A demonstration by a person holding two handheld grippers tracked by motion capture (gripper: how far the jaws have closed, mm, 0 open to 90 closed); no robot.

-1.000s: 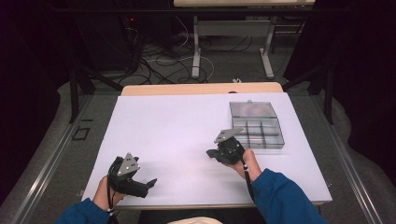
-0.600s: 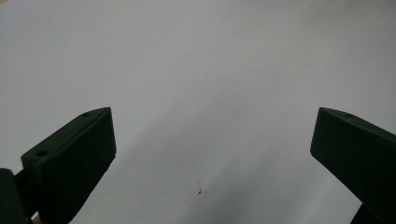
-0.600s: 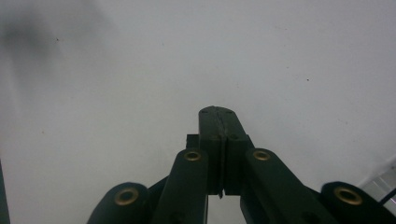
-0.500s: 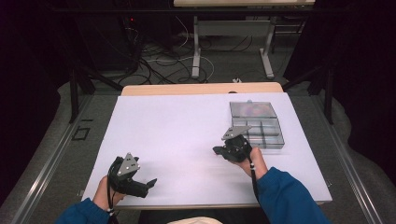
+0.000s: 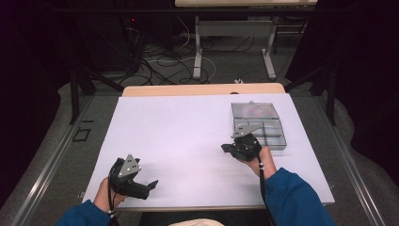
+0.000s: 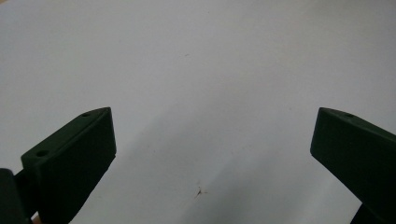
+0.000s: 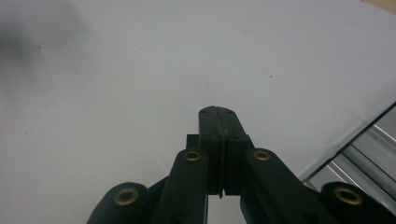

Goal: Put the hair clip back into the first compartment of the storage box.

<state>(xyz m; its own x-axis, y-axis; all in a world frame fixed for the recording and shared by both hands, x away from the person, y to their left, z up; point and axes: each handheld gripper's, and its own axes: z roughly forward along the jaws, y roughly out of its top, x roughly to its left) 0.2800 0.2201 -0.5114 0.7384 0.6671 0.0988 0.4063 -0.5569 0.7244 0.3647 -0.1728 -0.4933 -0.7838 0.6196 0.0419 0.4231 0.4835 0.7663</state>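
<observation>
**A:** What sits at the left of the high view?

**B:** A white table top with a person's two blue sleeves coming in from the bottom edge. The left gripper lies low over the near left part of the table, close to the front edge, with its jaws aimed toward the middle of the table. A grey three-cornered plate sits on top of it.

**A:** Are its jaws together or apart?

**B:** Wide apart. In the left gripper view the two black jaws stand at opposite sides of the frame with bare white table between them, and nothing is held. A tiny dark speck marks the surface between them.

**A:** And moving to the right?

**B:** The right gripper is held over the table right of centre, with its jaws pointing left, away from the box. In the right gripper view its jaws are pressed flat together, and no object can be seen between them.

**A:** Where is the box?

**B:** A clear plastic compartment box rests on the far right part of the table, with its lid open toward the back. It lies just beside the right gripper, on its far right side. Whether they touch cannot be told. One corner of the box also shows at the lower right of the right gripper view.
</observation>
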